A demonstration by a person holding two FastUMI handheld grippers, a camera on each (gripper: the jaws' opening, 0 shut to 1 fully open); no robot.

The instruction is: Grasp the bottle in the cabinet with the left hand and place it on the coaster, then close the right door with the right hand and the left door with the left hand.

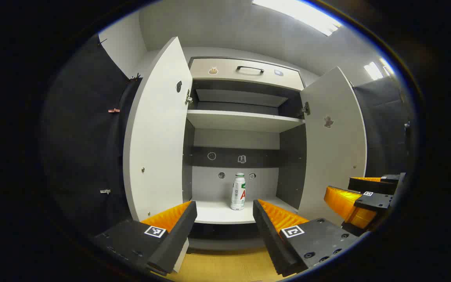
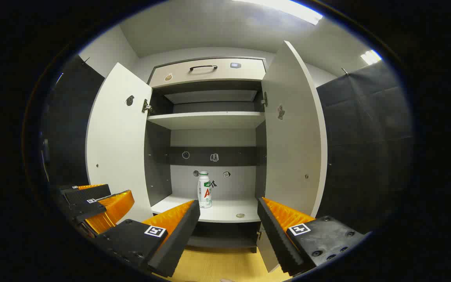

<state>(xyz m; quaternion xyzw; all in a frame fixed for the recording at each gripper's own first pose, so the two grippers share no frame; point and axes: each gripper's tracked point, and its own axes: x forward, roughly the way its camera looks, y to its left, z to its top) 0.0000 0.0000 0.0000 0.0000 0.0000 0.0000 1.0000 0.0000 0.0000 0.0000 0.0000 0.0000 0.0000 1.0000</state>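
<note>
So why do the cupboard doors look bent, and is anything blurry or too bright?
Left gripper view: the wide lens bows the left door; the ceiling light glares white. Right gripper view: the right door curves likewise, while the bottle stays sharp.

Drawer [image 1: 245,72] above the opening, pale front, dark handle [image 1: 250,69], small stickers either side. Upper shelf [image 1: 241,120] white and bare. Back wall has a dark band [image 1: 233,157] with small stickers on and below it. Wooden floor [image 1: 225,266] in front. Ceiling light [image 1: 298,15] overhead. Black cloth [image 2: 366,145] at the sides.
</note>
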